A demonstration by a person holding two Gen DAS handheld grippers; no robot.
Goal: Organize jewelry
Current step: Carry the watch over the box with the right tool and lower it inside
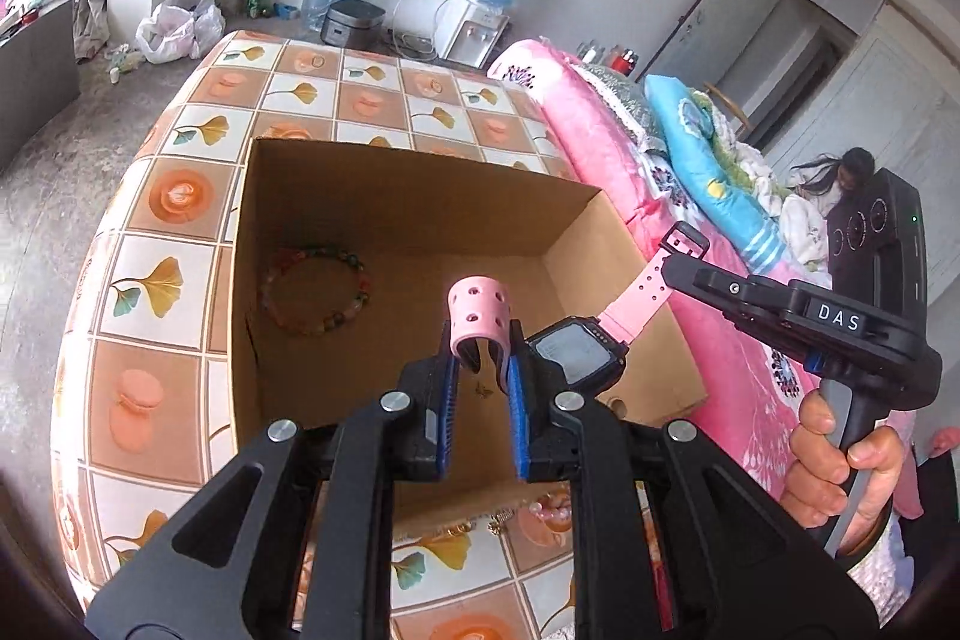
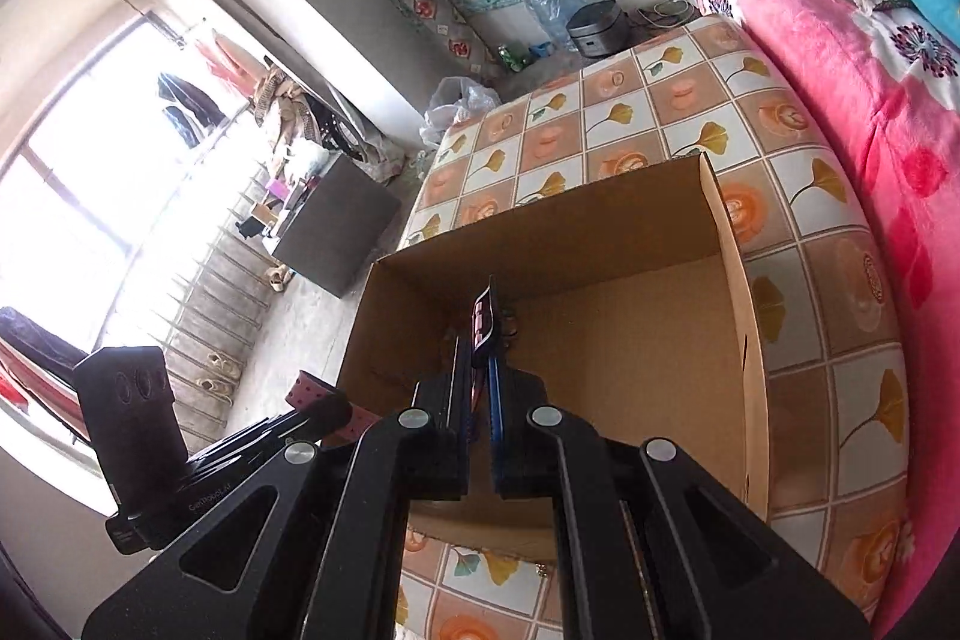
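Note:
A pink watch with a dark face (image 1: 570, 347) hangs over the open cardboard box (image 1: 420, 196), stretched between both grippers. My left gripper (image 1: 480, 364) is shut on one perforated pink strap (image 1: 479, 309), which curls up above its blue pads. My right gripper (image 1: 675, 268), with a hand on its handle, is shut on the other strap near the black buckle (image 1: 684, 238). In the right wrist view, the right gripper (image 2: 480, 358) clamps that buckle end (image 2: 485, 316) above the box (image 2: 726, 244); the left gripper (image 2: 336, 412) sits lower left. A beaded bracelet (image 1: 315, 289) lies inside the box.
The box stands on a table with a tiled flower cloth (image 1: 180, 196). A bed with a pink blanket (image 1: 606, 142) runs along the right, and a person (image 1: 840, 178) lies on it. Small metal trinkets (image 1: 498, 517) lie by the box's near edge.

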